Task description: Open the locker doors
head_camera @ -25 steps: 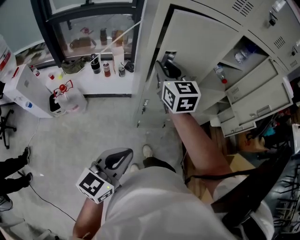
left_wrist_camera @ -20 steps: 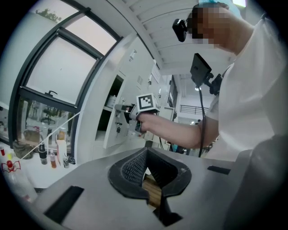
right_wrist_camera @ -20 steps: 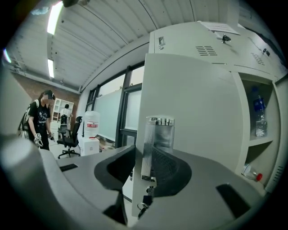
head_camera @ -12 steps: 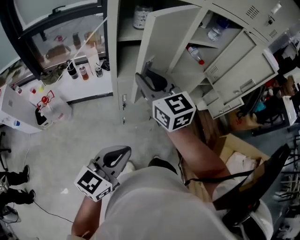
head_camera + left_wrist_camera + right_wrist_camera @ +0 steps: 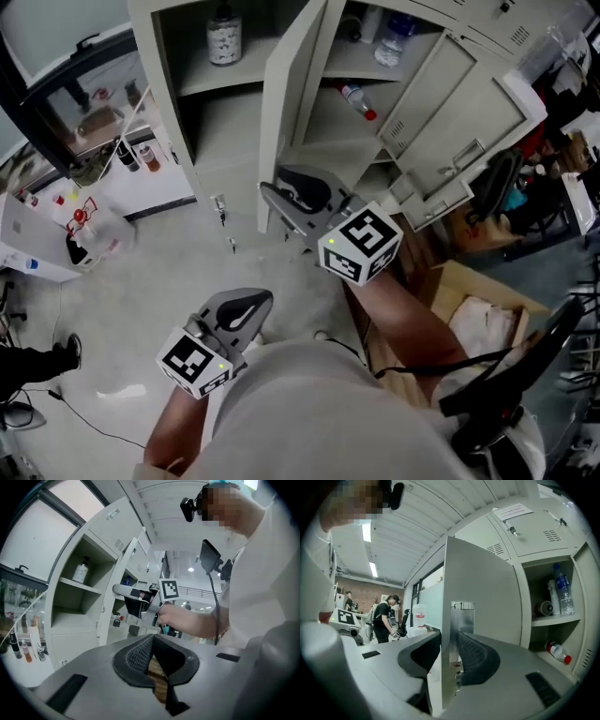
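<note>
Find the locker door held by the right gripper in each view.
Head view: locker door, upper centre, slanting down to the right gripper.
Left gripper view: left of centre, narrow panel beside open shelves.
Right gripper view: centre, broad panel between the jaws.
Shared landmark: right gripper clamped on its edge.

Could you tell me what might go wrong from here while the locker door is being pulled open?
1. The right gripper has its jaws clamped only on the thin edge of the locker door, by the latch plate; it might slip off as the door swings.
2. Swung further, the door could meet the neighbouring open doors.
3. The left gripper hangs shut and idle, so nothing steadies the door.
</note>
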Motion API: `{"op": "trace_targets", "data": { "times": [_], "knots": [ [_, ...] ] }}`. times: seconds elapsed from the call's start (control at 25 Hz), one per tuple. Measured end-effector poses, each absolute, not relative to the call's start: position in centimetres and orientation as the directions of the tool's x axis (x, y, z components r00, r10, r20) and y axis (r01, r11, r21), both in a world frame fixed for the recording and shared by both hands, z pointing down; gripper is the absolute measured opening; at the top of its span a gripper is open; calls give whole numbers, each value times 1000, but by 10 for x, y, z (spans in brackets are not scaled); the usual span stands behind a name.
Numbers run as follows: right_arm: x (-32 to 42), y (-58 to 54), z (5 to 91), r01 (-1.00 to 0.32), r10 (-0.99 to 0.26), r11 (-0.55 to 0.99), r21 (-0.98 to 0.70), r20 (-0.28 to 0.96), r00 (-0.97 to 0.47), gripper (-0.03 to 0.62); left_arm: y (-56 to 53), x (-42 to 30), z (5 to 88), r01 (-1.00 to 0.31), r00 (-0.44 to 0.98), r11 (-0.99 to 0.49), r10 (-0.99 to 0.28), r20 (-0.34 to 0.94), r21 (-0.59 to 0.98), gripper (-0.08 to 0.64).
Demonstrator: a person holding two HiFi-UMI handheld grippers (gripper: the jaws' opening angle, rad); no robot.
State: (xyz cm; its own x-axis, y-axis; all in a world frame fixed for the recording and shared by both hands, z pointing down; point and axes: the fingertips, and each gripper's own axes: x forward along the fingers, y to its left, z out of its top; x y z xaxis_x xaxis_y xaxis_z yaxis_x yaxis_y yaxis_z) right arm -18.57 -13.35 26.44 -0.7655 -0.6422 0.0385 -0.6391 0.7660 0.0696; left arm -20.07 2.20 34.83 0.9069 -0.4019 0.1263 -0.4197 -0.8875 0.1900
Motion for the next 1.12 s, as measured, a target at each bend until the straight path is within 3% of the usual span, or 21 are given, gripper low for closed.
{"op": "trace_targets", "data": {
  "times": [0.2,0.52,1.12],
  "knots": [
    [-142,-119,264,-555,-559,828,77,38,-828,104,31,-146,346,-425,904,-885,-406,133,188,11],
    [-72,-109,267,-548,-551,833,76,41,-833,106,50,-77,342,-470,881,-865,-449,145,177,11],
    [-21,-112,269,-531,-532,845,63,7,-847,80,96,-31,337,-651,757,-745,-624,194,144,11]
  ]
}}
